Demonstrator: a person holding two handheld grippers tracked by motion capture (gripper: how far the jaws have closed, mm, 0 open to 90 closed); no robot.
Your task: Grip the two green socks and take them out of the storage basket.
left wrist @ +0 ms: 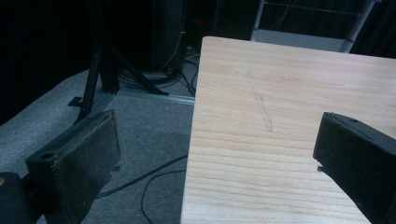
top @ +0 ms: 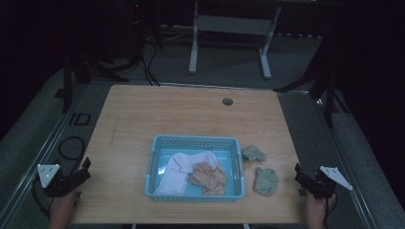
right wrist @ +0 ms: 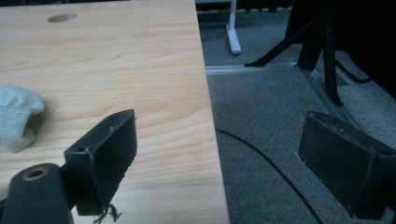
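A light blue basket (top: 157, 143) sits near the table's front middle. Inside it lie a white sock (top: 177, 169) and a crumpled tan sock (top: 208, 177). Two grey-green socks rest on the wood right of the basket: one (top: 253, 153) farther back, one (top: 265, 181) nearer the front. The farther one (right wrist: 16, 116) shows at the left edge of the right gripper view. My left gripper (top: 85, 168) hangs open at the table's left front edge, holding nothing. My right gripper (top: 299, 172) stands open at the right front edge, straddling the edge, also holding nothing.
The wooden table (top: 191, 114) has a round cable hole (top: 227, 101) near its back edge. Grey carpet surrounds it, with black cables (top: 71, 148) and dark tripod legs (top: 329, 90) on both sides. A white desk frame (top: 229, 33) stands behind.
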